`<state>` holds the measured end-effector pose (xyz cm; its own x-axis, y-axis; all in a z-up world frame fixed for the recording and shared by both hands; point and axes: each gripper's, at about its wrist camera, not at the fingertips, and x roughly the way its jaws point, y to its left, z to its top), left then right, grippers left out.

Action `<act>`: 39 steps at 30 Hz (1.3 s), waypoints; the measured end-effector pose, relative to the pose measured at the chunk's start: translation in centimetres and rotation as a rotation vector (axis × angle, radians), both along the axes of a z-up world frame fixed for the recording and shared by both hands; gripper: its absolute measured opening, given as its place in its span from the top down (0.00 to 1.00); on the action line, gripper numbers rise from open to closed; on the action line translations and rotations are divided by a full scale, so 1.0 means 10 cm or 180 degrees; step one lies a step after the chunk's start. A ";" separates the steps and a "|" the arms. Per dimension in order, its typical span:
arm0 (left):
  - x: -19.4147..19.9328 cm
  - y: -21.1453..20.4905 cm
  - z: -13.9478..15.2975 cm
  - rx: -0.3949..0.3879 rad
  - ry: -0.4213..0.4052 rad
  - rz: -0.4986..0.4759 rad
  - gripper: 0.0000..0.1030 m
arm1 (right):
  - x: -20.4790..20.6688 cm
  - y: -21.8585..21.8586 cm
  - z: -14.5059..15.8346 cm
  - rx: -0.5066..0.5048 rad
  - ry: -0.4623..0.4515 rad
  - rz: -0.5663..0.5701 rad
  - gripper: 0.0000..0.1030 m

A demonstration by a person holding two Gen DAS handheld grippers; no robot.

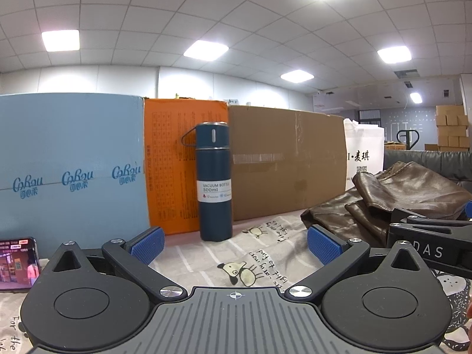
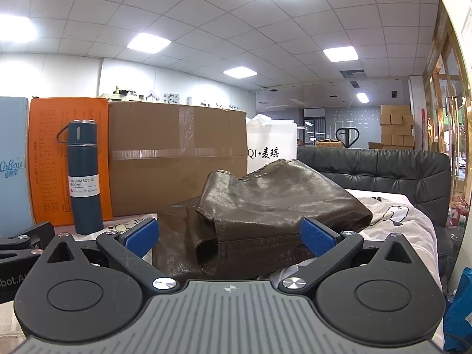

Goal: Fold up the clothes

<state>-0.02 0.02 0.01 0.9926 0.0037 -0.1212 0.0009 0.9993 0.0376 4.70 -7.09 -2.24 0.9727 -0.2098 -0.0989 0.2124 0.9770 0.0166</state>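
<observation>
A crumpled brown leather garment (image 2: 265, 206) lies in a heap on the table, with a sleeve or cuff opening facing me. My right gripper (image 2: 230, 236) is open wide just in front of it. Its blue pads (image 2: 318, 237) stand to either side of the heap's near edge and do not press on it. In the left wrist view the same garment (image 1: 407, 188) sits at the right. My left gripper (image 1: 236, 246) is open over the printed tablecloth (image 1: 259, 265), with nothing between its fingers. The right gripper's black body (image 1: 427, 244) shows beside it.
A dark blue vacuum bottle (image 1: 215, 183) stands upright at the back, against an orange box (image 1: 171, 162), a brown carton (image 1: 289, 162) and a light blue box (image 1: 67, 162). A phone (image 1: 17, 262) lies at left. At right are white printed cloth (image 2: 395, 215) and a black sofa (image 2: 383, 171).
</observation>
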 end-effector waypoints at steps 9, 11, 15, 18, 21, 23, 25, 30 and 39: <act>-0.02 0.03 0.02 0.0008 -0.0083 -0.0006 0.00 | -0.02 0.02 0.00 -0.0057 -0.0048 -0.0064 0.00; -0.03 0.03 0.02 0.0023 -0.0086 -0.0003 0.00 | -0.03 0.01 -0.01 -0.0048 -0.0057 -0.0080 0.00; -0.03 0.00 0.02 0.0029 -0.0055 0.0019 0.00 | -0.03 0.03 0.01 -0.0074 -0.0038 -0.0067 0.00; -0.01 0.00 0.01 0.0019 -0.0034 0.0017 0.00 | -0.02 0.02 0.01 -0.0056 -0.0014 -0.0044 0.00; -0.02 0.00 0.01 0.0023 -0.0035 -0.0003 0.00 | -0.01 0.01 0.00 -0.0035 0.0008 -0.0024 0.00; -0.02 0.00 0.00 0.0019 -0.0031 -0.0024 0.00 | 0.00 0.01 0.00 -0.0021 0.0021 -0.0011 0.00; -0.02 0.00 0.00 0.0025 -0.0032 -0.0035 0.00 | 0.00 0.01 0.00 -0.0023 0.0030 -0.0001 0.00; -0.04 -0.03 0.00 0.0068 -0.0043 0.0036 0.00 | 0.00 0.02 -0.01 -0.0048 0.0028 0.0014 0.00; 0.02 -0.03 -0.01 0.0065 0.0041 0.0021 0.00 | 0.00 0.01 0.00 -0.0020 0.0037 0.0011 0.00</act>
<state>0.18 -0.25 -0.13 0.9909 0.0127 -0.1339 -0.0050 0.9983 0.0579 4.74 -6.99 -2.28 0.9722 -0.2071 -0.1091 0.2092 0.9778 0.0081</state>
